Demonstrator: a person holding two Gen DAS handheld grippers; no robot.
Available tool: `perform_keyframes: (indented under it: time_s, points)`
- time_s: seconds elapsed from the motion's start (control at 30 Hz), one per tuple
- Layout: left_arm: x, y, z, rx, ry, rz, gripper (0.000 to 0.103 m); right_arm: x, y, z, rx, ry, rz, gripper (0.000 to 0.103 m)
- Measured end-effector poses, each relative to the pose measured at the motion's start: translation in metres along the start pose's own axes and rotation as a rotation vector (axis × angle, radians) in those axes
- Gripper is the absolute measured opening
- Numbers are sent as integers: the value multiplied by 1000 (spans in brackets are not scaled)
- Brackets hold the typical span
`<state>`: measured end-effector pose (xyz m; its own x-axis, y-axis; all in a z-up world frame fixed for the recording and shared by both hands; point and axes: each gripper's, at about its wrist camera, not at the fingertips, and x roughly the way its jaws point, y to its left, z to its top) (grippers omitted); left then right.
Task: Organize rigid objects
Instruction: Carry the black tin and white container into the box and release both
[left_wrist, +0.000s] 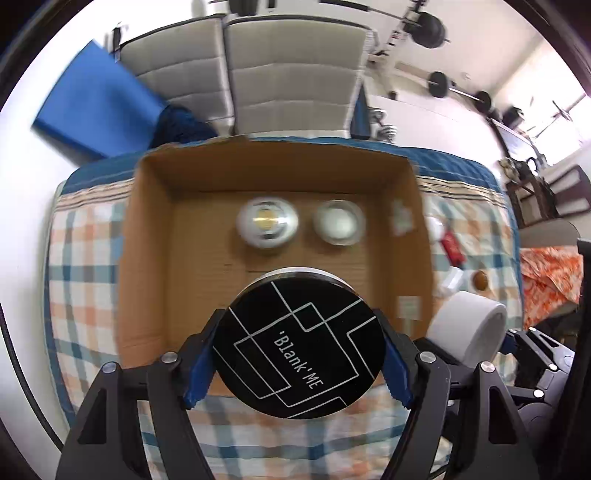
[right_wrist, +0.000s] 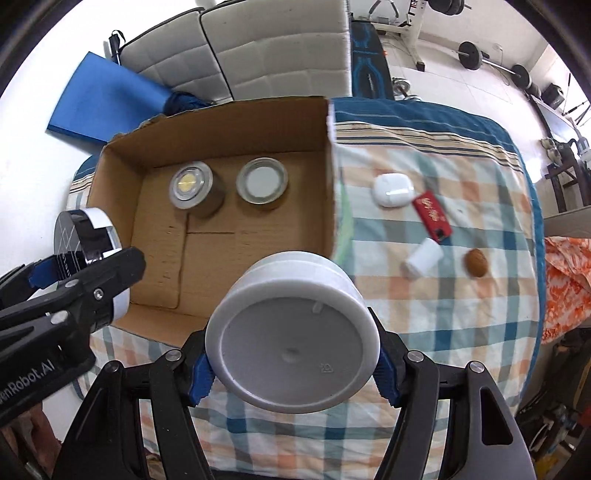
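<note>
My left gripper is shut on a round black-lidded tin marked "Blank ME", held over the near edge of the open cardboard box. My right gripper is shut on a round white jar, held above the box's near right corner. Two round jars stand at the back of the box: a clear-lidded one with a gold centre and a white-lidded one. The left gripper with its tin shows at the left of the right wrist view. The white jar shows at the right of the left wrist view.
The box sits on a plaid-covered table. To its right lie a white earbud case, a red flat item, a small white bottle on its side and a brown nut-like object. A sofa and a blue mat lie beyond.
</note>
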<state>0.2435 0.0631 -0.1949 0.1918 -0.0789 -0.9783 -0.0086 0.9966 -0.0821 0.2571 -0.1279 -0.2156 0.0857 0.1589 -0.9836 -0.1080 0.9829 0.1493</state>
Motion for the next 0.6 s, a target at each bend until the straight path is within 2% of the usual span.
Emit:
perform_keyframes:
  time_s: [0.17,0.3,0.4,0.6]
  points:
    - [32,56,18,-58,50,56,73,30,25,19,-5,46,6,71]
    - [67,84,39,-79,95,97,73,59,38,36,1,79,-16,71]
    - [92,95,54,-83,131,103,73,80,41,46,14,108,-27,71]
    - [132,92,75,-40,187,120,74,121,42,64,48,174,-47,71]
